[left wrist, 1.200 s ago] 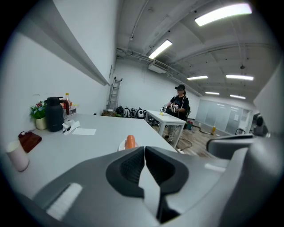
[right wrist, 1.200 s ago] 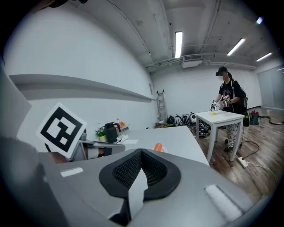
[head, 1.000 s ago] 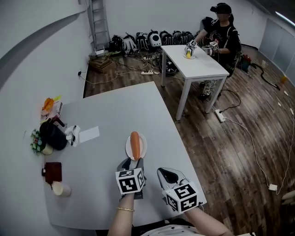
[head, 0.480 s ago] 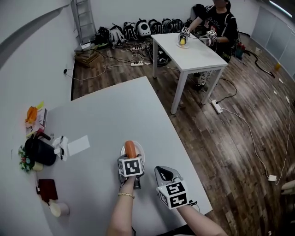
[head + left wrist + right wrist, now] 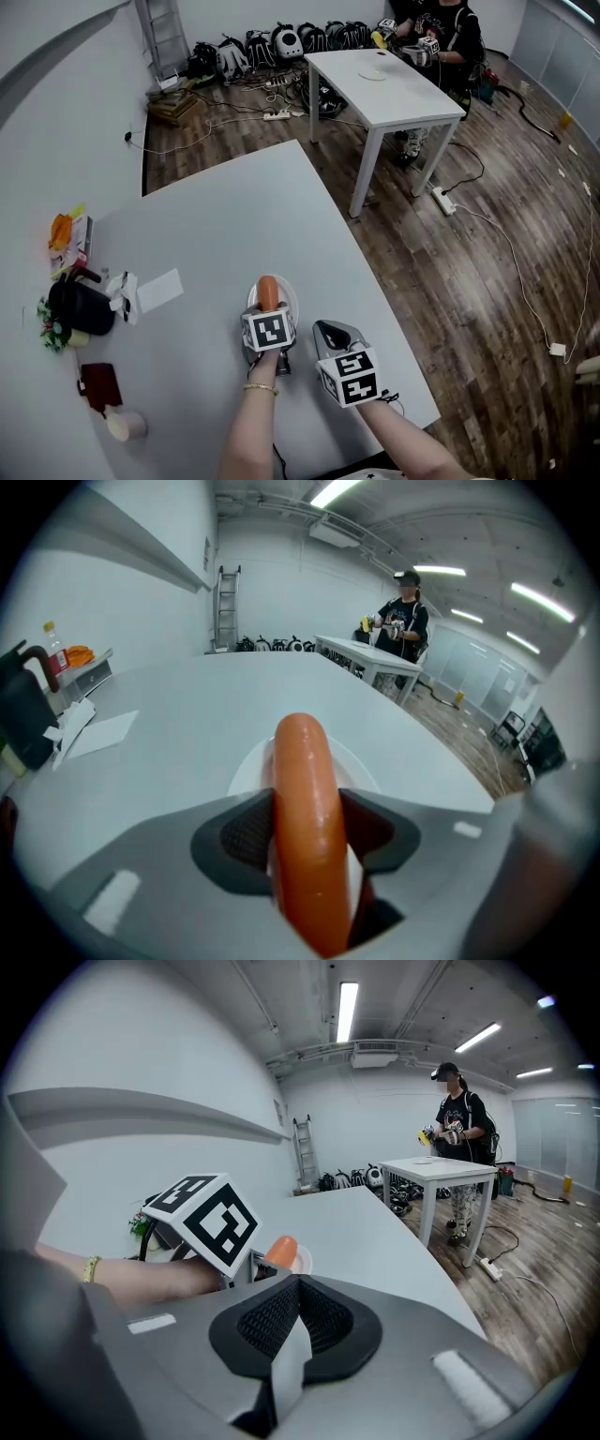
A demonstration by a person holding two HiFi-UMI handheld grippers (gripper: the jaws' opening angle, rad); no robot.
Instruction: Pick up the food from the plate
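Observation:
An orange sausage [image 5: 268,290] lies on a small white plate [image 5: 290,299] on the grey table. My left gripper [image 5: 268,313] reaches over the plate's near edge. In the left gripper view the sausage [image 5: 305,799] runs lengthwise between the two dark pads [image 5: 246,834], which touch its sides as the jaws are closing, and the plate [image 5: 251,769] shows beneath. My right gripper [image 5: 328,330] rests to the right of the plate, shut and holding nothing. The right gripper view shows its pads meeting [image 5: 298,1286], with the sausage [image 5: 280,1247] beyond the left gripper's marker cube.
A black kettle [image 5: 81,308], a sheet of paper [image 5: 159,291], a dark red wallet [image 5: 95,383] and a paper cup [image 5: 127,426] sit at the table's left. The table edge [image 5: 394,347] runs close on the right. Farther off, a person stands at a white table [image 5: 384,80].
My left gripper has moved forward over the plate, so the sausage now lies between its jaws. The right gripper has stayed beside it.

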